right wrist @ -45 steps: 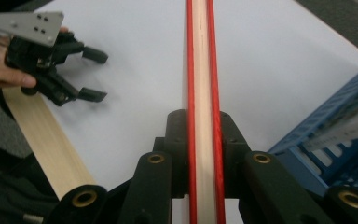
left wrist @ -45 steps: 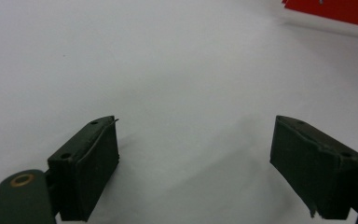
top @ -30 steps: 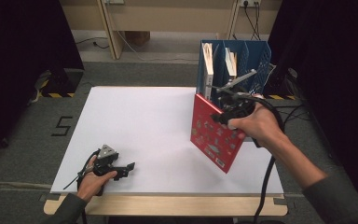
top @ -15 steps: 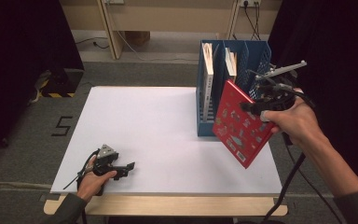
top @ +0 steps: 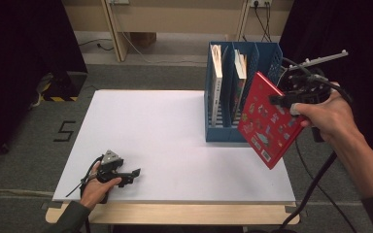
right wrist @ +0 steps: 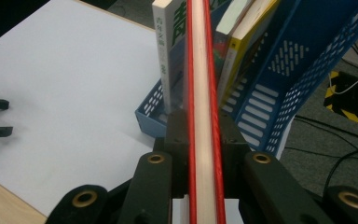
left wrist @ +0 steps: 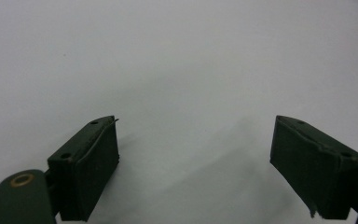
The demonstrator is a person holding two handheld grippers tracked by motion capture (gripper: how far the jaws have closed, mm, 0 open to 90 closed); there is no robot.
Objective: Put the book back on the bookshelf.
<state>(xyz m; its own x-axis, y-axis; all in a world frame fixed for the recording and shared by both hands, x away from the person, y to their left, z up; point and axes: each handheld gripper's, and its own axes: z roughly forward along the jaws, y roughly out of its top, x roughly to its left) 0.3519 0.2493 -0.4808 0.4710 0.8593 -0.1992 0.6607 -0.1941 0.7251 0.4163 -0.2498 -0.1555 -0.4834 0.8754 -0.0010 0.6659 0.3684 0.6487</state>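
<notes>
A white table [top: 175,131] took up most of the high view, its wooden front edge showing below the white top. On the grey floor to its left a dark mark shaped like the figure 5 [top: 66,131] could be read. At the table's far right stood a blue file rack [top: 222,127] with perforated walls, holding upright books in separate slots; a white-spined book [right wrist: 167,51] in it carried green printed characters on its cover, cut off by the frame's top and too partial to read, and a yellow-edged book [right wrist: 237,56] leaned in the slot beside it. The red book [top: 268,119] hung tilted in the air just right of the rack and above the table's right edge, its cover crowded with small pictures and white label patches whose print was too small to make out. The right gripper [top: 291,99] was clamped on the red book's upper edge; in the right gripper view its black jaws pressed both red covers, the cream page block [right wrist: 204,116] between them. The left gripper [top: 124,174] rested on the table near the front left corner, its jaws standing wide apart over bare white surface with nothing between them, their lower parts cut off by the frame.
</notes>
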